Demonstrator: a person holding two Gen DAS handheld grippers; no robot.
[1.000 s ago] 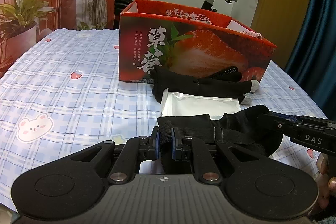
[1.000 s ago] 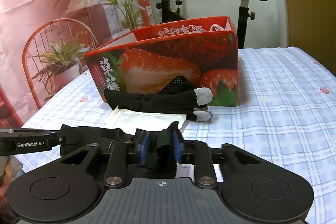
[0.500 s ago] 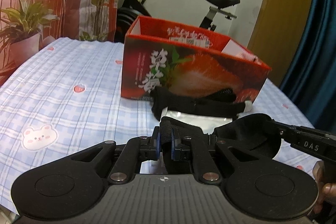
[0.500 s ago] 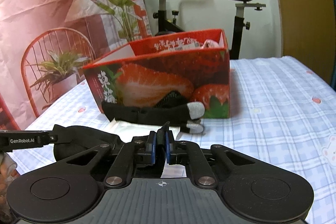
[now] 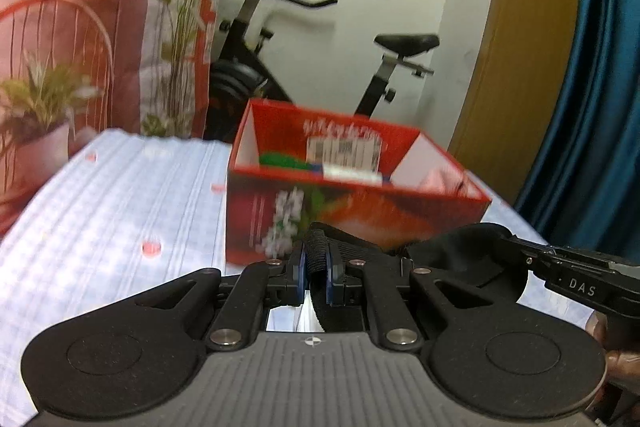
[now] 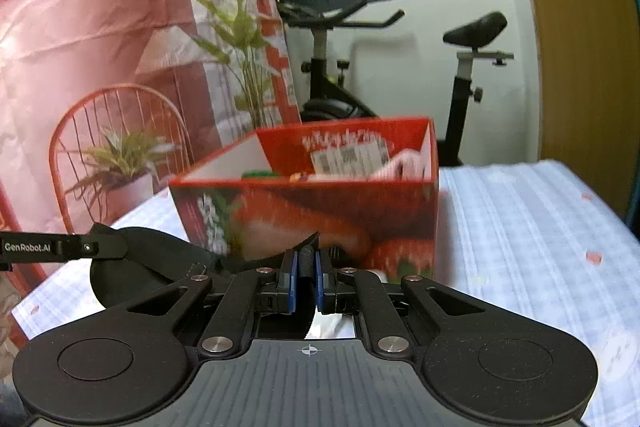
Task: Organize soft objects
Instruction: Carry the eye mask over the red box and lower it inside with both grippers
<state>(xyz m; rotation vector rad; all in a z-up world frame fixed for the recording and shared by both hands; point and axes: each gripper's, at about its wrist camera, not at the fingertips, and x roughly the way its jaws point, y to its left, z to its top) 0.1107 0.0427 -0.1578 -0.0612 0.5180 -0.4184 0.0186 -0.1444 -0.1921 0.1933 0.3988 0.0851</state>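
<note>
Where both jaws pinch, ribbed black knit band [image 5: 316, 259].

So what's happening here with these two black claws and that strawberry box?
A person is working two handheld grippers. The left gripper and the right gripper are each shut on an end of one black cloth, held above the checked table, in front of the open red box that already holds things.

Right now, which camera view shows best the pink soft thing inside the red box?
The right wrist view: the pink thing lies clear against the red box wall. The left wrist view shows only a blurred pink patch.
</note>
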